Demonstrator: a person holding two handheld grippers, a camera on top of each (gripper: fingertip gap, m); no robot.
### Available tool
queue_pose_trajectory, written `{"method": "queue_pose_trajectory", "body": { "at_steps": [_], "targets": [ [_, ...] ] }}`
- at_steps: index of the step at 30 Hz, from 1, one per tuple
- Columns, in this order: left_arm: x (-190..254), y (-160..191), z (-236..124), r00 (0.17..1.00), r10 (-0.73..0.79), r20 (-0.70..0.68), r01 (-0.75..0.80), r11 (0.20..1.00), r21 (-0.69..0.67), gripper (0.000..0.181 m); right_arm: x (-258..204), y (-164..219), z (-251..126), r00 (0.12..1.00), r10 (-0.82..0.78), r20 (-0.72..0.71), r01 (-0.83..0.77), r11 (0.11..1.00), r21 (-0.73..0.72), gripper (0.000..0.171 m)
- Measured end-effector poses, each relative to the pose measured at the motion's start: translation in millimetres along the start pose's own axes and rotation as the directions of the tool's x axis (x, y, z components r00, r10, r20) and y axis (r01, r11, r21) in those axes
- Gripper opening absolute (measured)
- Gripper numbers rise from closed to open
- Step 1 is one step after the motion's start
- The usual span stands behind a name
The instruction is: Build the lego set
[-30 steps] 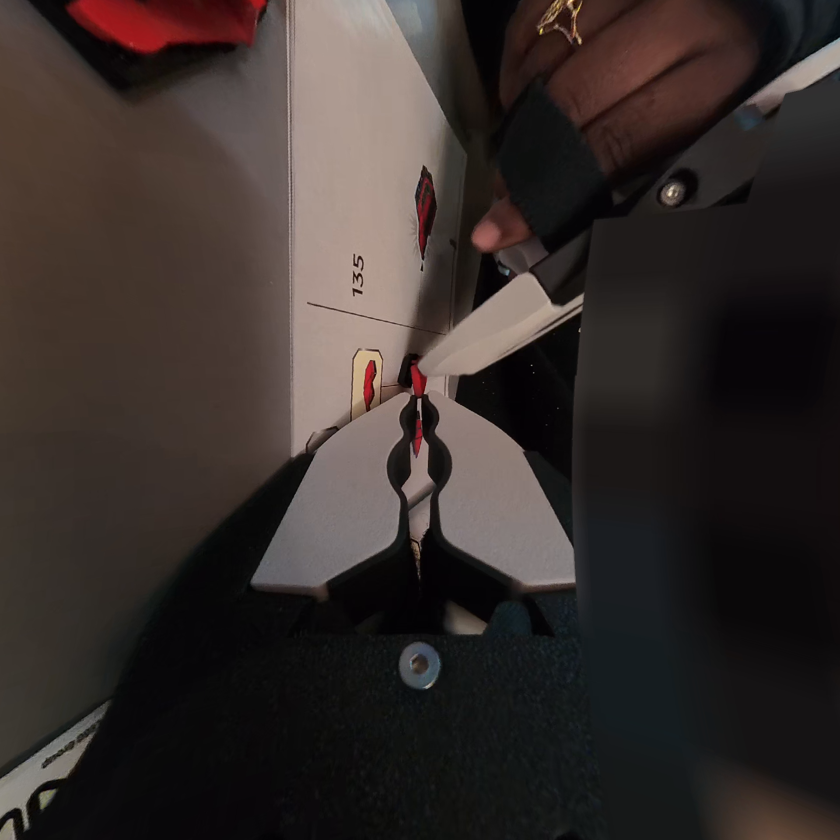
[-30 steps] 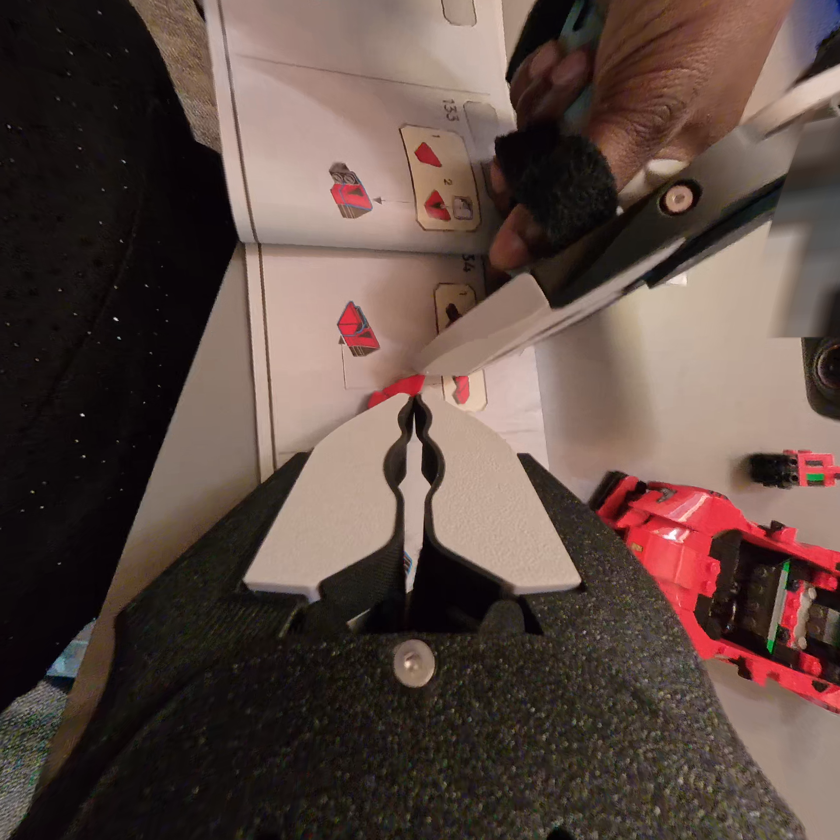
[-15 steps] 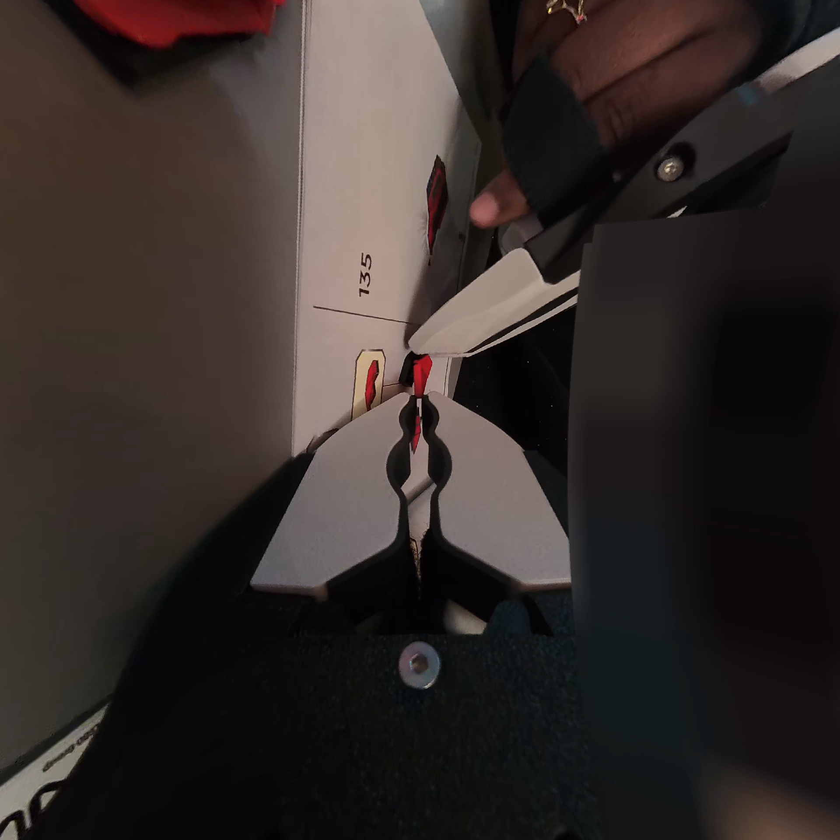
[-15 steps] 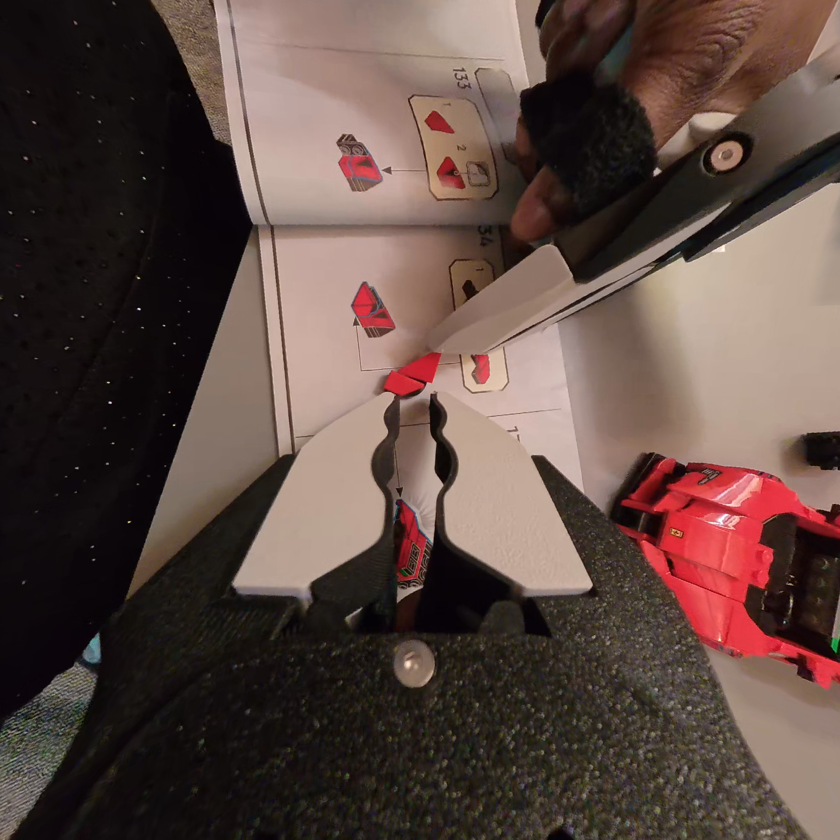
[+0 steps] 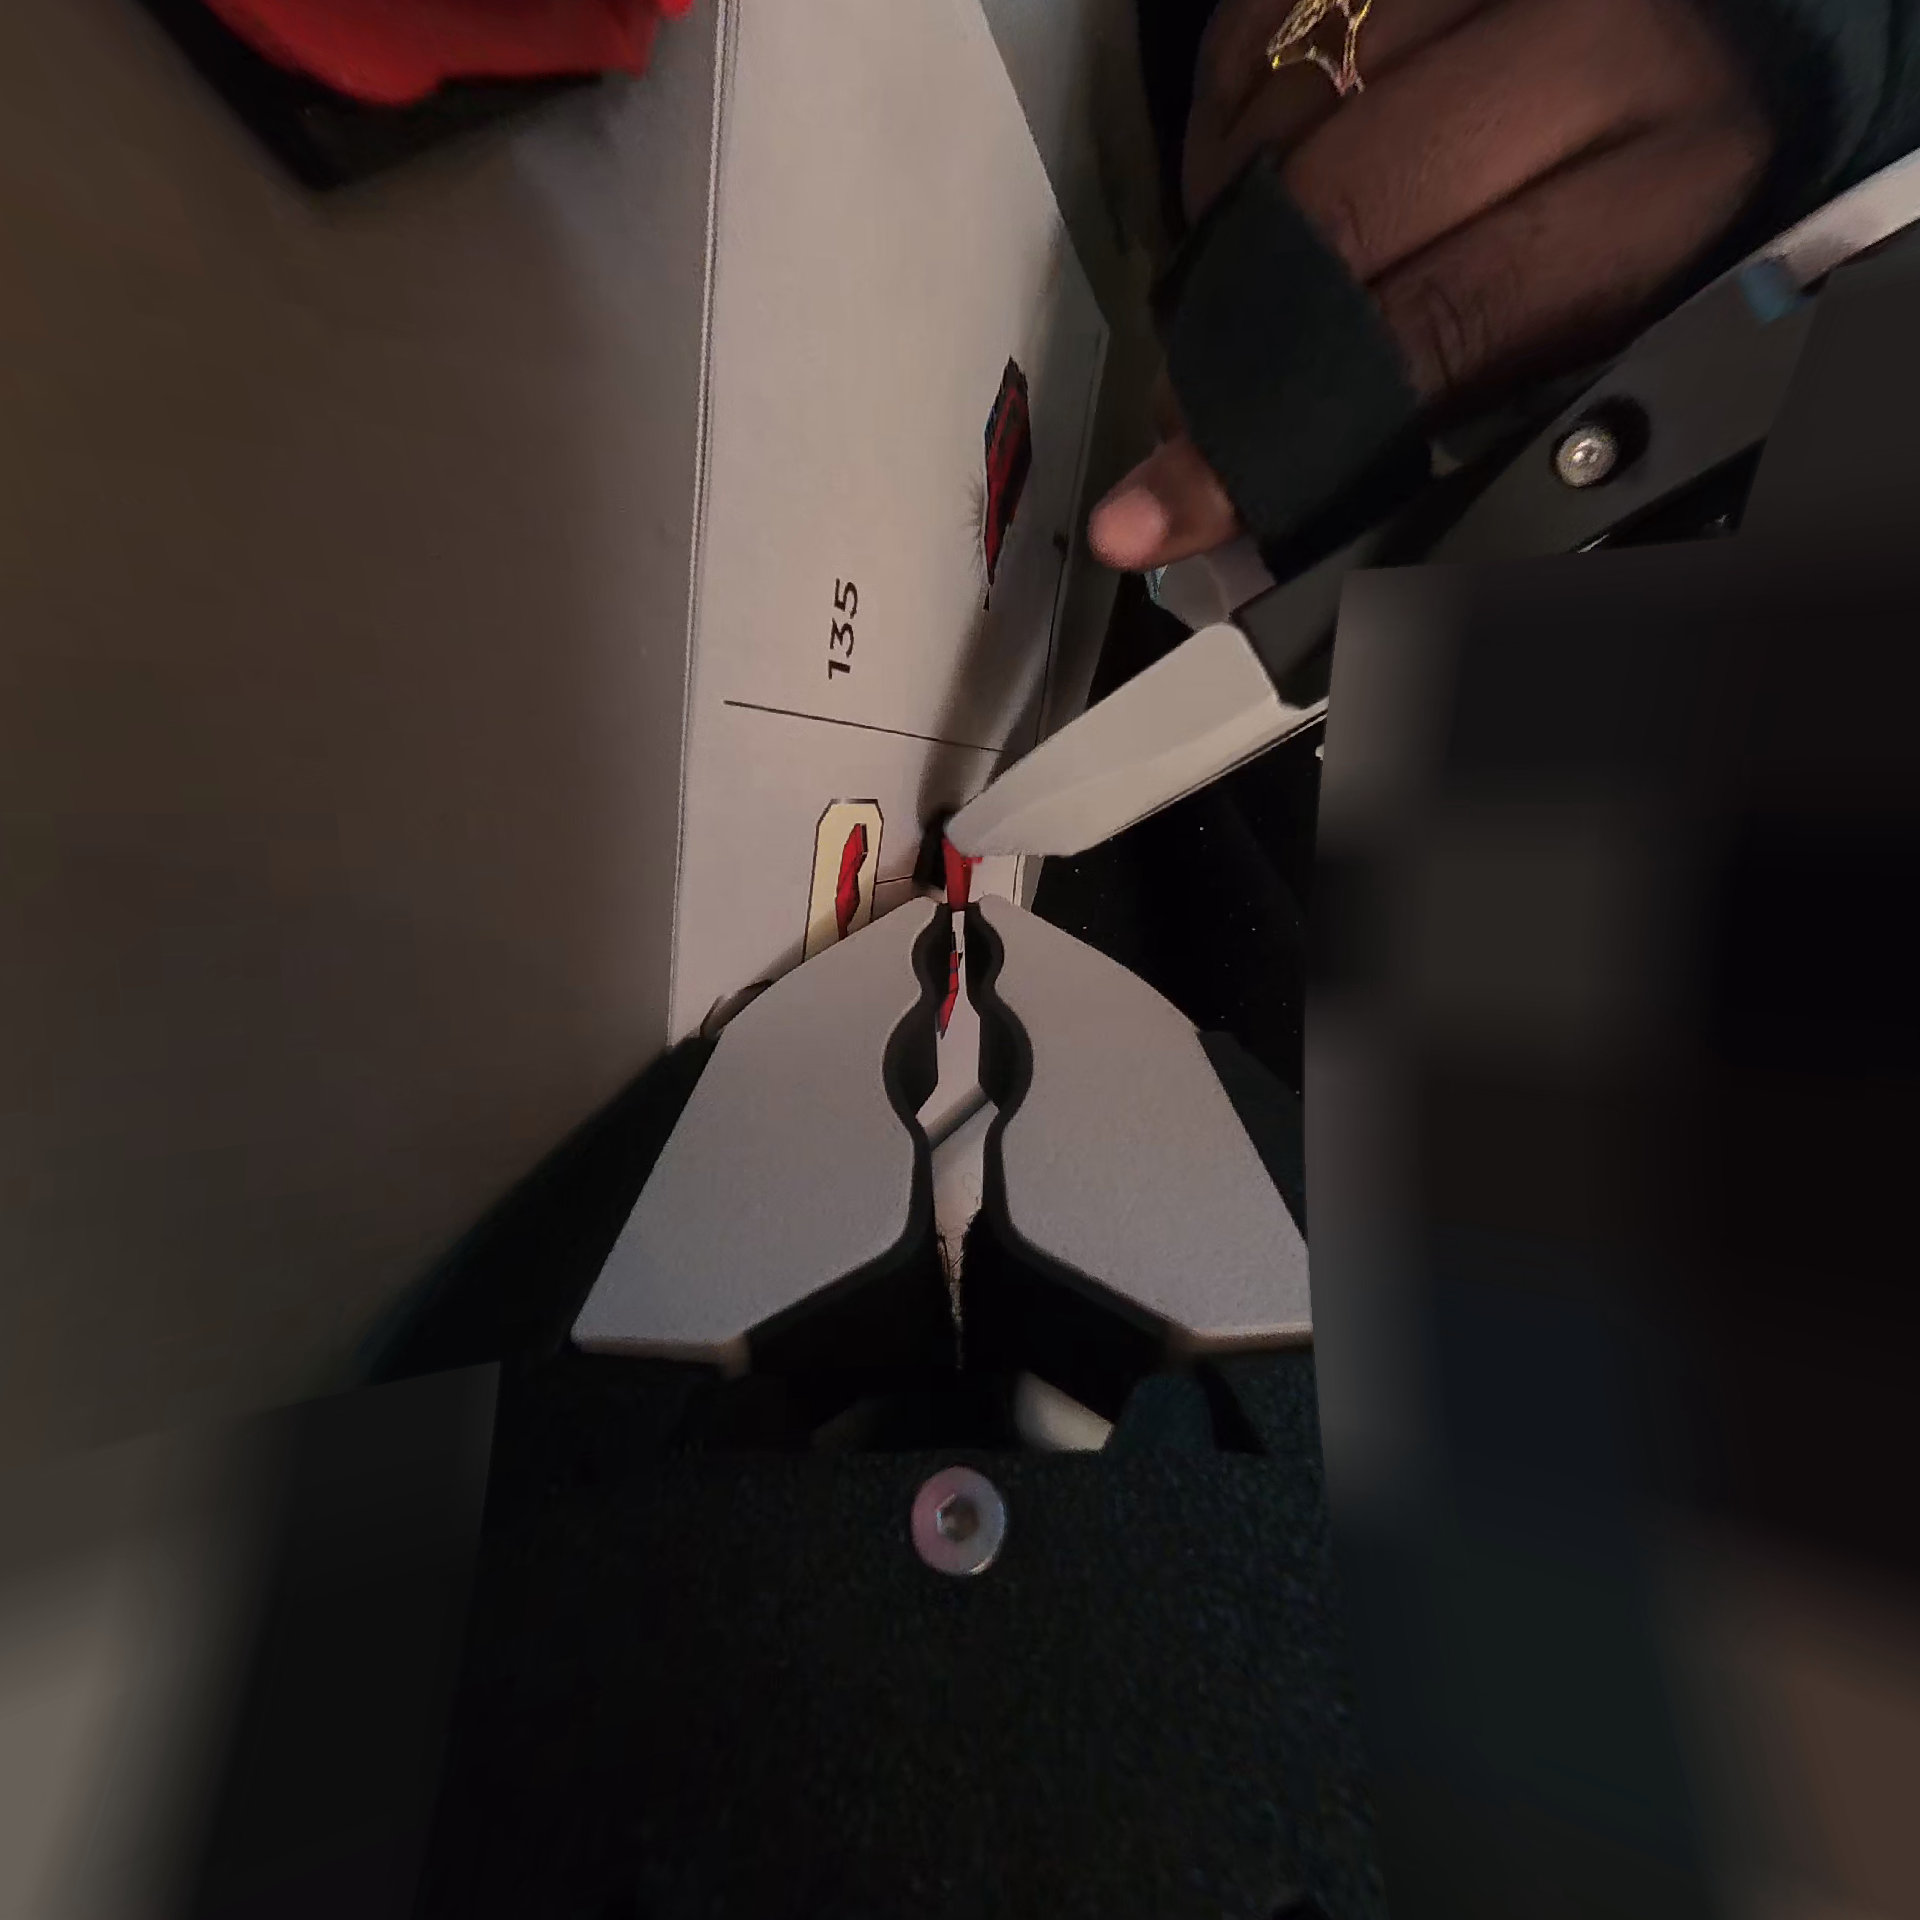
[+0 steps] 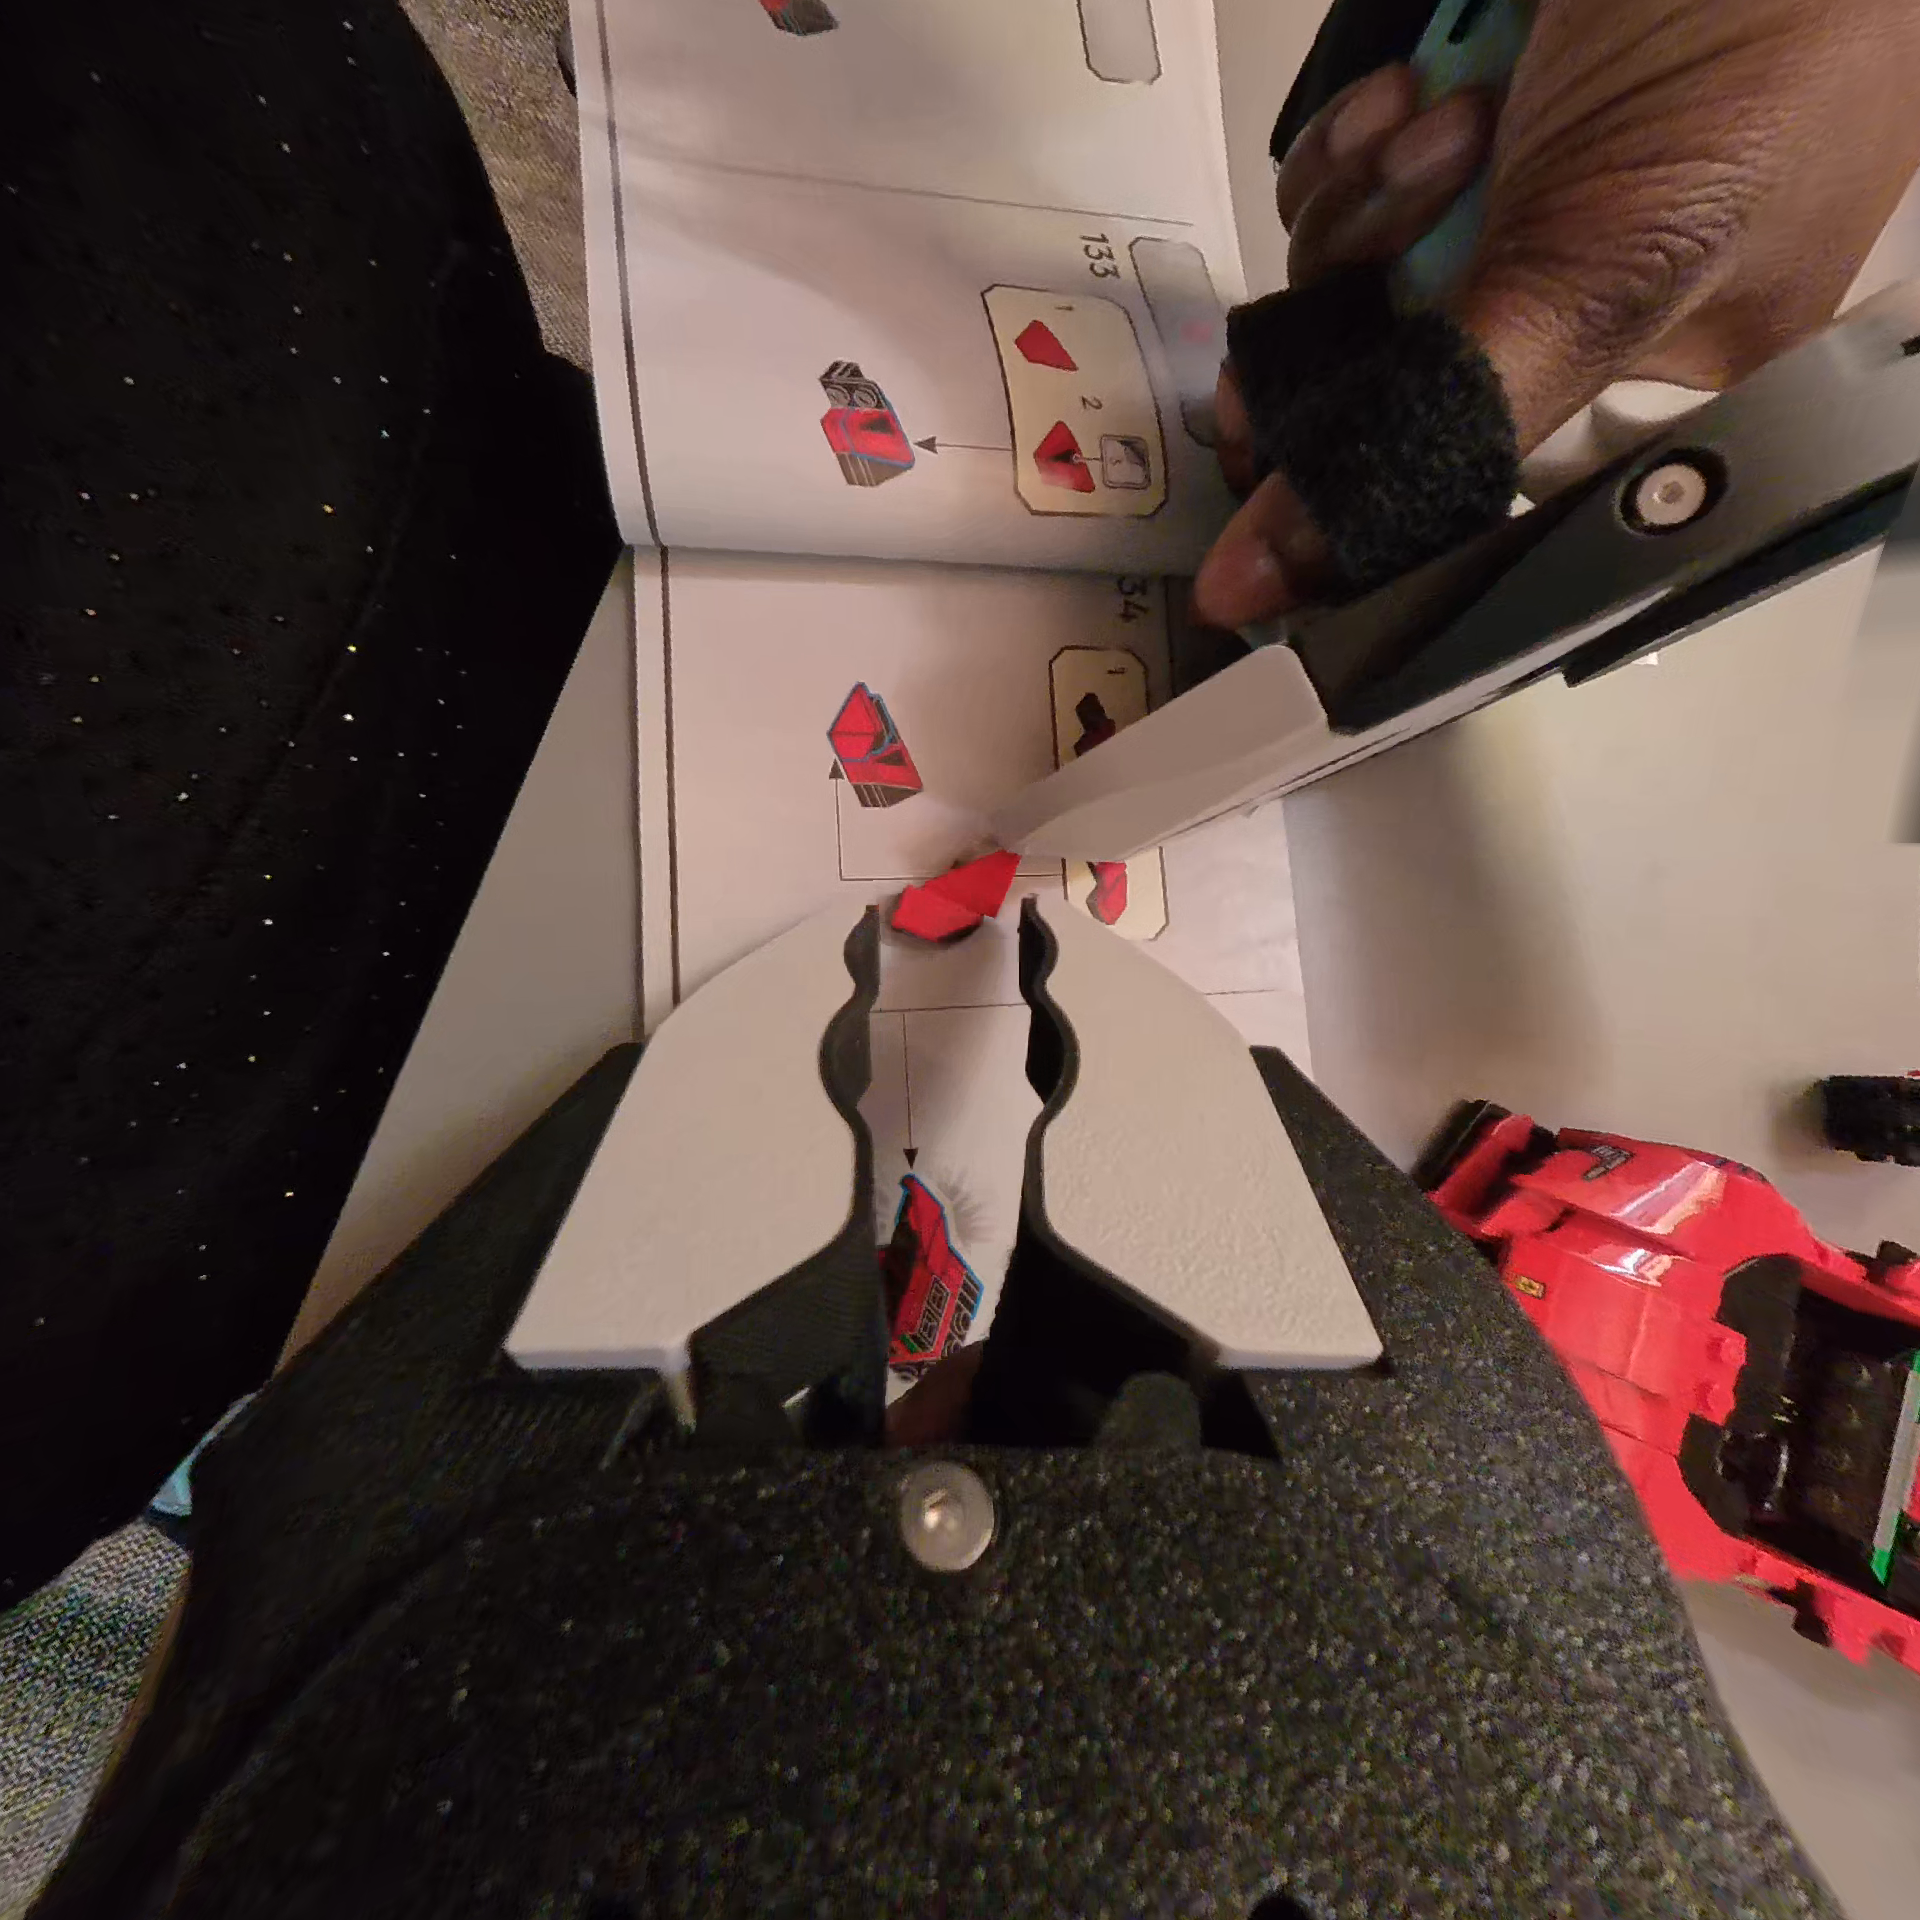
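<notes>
A small red Lego piece [image 5: 954, 873] is pinched at the tips of my left gripper [image 5: 961, 909], which is shut on it just above the open instruction booklet [image 5: 862, 416]. In the right wrist view the same red piece [image 6: 951, 894] sits just beyond the tips of my right gripper [image 6: 951, 914], whose jaws stand open on either side without touching it. The left gripper [image 6: 1013, 831] comes in there from the upper right and holds the piece. The right gripper [image 5: 971, 831] shows side-on in the left wrist view, close to the piece.
The booklet [image 6: 790, 665] lies on a pale table [image 6: 1507, 935]. A partly built red Lego car [image 6: 1621, 1299] and a small black piece [image 6: 1870, 1117] lie at the right. Dark fabric [image 6: 208, 623] fills the left. A hand [image 6: 1662, 208] grips the left gripper. Less than 4 cm separates the two grippers' tips.
My right gripper was shut on the red piece, then opened and let it go. The left gripper has kept its hold on the piece over the booklet.
</notes>
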State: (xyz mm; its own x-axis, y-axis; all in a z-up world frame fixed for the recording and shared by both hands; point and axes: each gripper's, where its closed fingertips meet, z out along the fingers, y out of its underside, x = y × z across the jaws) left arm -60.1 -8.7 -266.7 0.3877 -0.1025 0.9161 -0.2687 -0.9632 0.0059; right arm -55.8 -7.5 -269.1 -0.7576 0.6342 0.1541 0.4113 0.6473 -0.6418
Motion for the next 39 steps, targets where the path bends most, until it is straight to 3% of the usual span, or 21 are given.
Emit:
{"method": "queue_pose_trajectory", "body": {
  "at_steps": [32,35,39],
  "targets": [
    [3,-3,-2,0.999,0.029,0.032,-0.03,0.999,0.032,0.011,0,1,3,1.0,0.03,-0.009,-0.03,1.0,-0.01,0.017],
    [3,0,-7,0.994,0.086,0.068,-0.088,0.996,0.021,0.015,1,1,2,0.999,0.029,-0.017,-0.029,1.0,-0.009,0.017],
    [14,13,-11,0.953,0.269,0.136,-0.27,0.963,-0.011,0.02,5,-1,-5,0.997,0.059,-0.044,-0.058,0.998,0.014,0.02]
  ]
}}
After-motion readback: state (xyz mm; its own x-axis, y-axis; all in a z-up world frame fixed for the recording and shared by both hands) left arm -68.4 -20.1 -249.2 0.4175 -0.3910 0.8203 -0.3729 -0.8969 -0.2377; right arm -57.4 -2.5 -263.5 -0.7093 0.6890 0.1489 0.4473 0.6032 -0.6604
